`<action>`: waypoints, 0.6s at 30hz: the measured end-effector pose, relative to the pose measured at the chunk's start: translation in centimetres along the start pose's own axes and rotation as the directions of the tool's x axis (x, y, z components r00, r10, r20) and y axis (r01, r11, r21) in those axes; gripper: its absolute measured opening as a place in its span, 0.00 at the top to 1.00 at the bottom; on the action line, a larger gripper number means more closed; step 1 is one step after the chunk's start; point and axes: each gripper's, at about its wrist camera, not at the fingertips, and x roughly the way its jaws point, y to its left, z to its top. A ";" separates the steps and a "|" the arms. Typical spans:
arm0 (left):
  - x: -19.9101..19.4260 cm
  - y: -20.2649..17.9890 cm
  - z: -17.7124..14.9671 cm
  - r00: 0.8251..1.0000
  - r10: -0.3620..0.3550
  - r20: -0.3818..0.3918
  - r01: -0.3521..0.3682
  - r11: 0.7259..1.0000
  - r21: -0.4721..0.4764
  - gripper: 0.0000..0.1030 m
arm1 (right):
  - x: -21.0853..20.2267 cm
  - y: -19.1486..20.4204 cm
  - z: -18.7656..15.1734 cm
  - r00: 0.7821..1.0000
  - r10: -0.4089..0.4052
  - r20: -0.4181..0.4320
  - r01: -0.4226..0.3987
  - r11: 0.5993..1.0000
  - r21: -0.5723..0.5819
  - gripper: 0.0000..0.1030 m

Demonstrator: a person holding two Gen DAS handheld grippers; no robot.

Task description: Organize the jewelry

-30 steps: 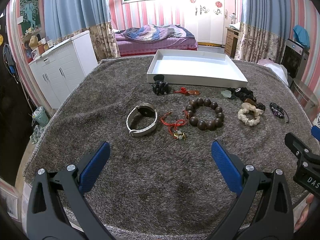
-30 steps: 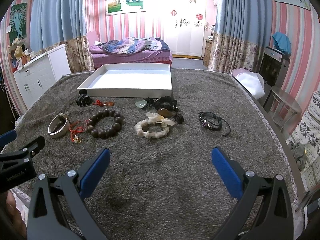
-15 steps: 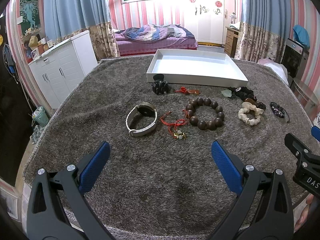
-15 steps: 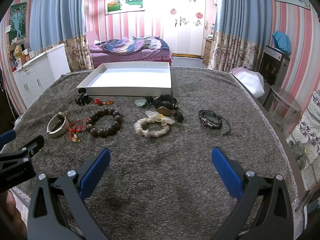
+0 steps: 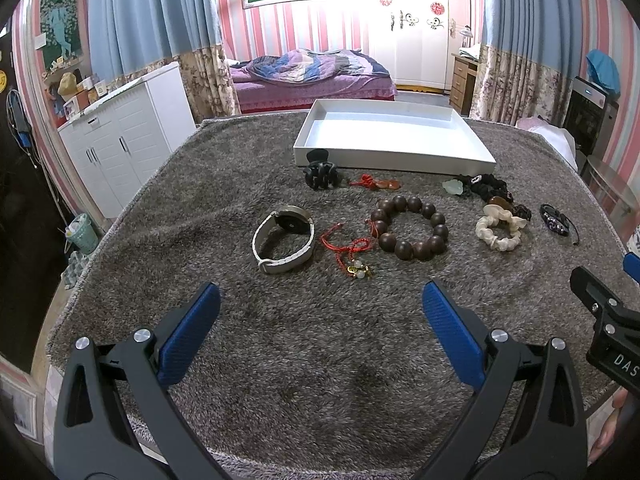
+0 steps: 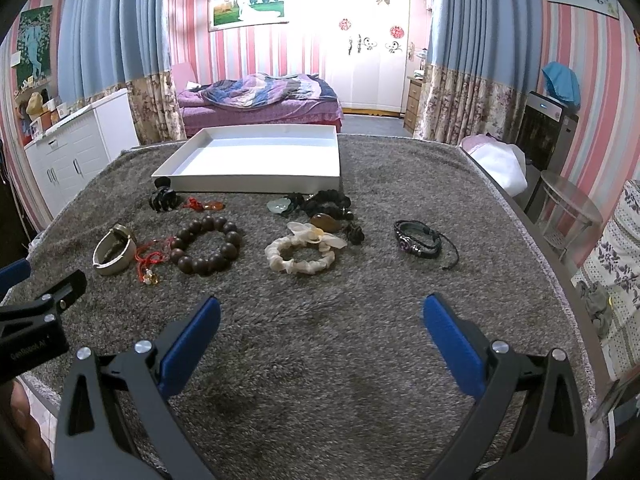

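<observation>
Blue-padded fingers (image 5: 192, 332) of the left gripper (image 5: 320, 308) and right gripper (image 6: 320, 312) gape, holding nothing, short of the wooden bead bracelet (image 5: 409, 227).

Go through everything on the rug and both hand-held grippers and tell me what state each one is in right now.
left hand-held gripper: open, holding nothing
right hand-held gripper: open, holding nothing
white tray: nothing in it, on the rug
wristwatch: strap looped shut, lying on the rug
wooden bead bracelet: flat, outside the tray
red cord charm: loose, sprawled
black hair claw: on the rug in front of the tray's front wall
white shell bracelet: flat
black braided bracelet: flat, cord trailing
</observation>
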 end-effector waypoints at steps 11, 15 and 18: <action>-0.1 -0.2 -0.1 1.000 0.003 -0.004 -0.003 1.000 0.002 0.03 | 0.2 -0.1 -0.3 1.000 -0.001 -0.003 0.001 1.000 -0.003 0.02; 0.1 -0.1 -0.2 1.000 0.003 -0.005 -0.003 1.000 0.004 0.03 | 0.3 -0.1 -0.3 1.000 -0.001 -0.005 0.001 1.000 -0.003 0.02; 0.5 0.0 -0.2 1.000 0.001 -0.010 -0.001 1.000 0.002 0.03 | 0.6 0.1 -0.4 1.000 -0.001 -0.013 0.001 1.000 -0.005 0.02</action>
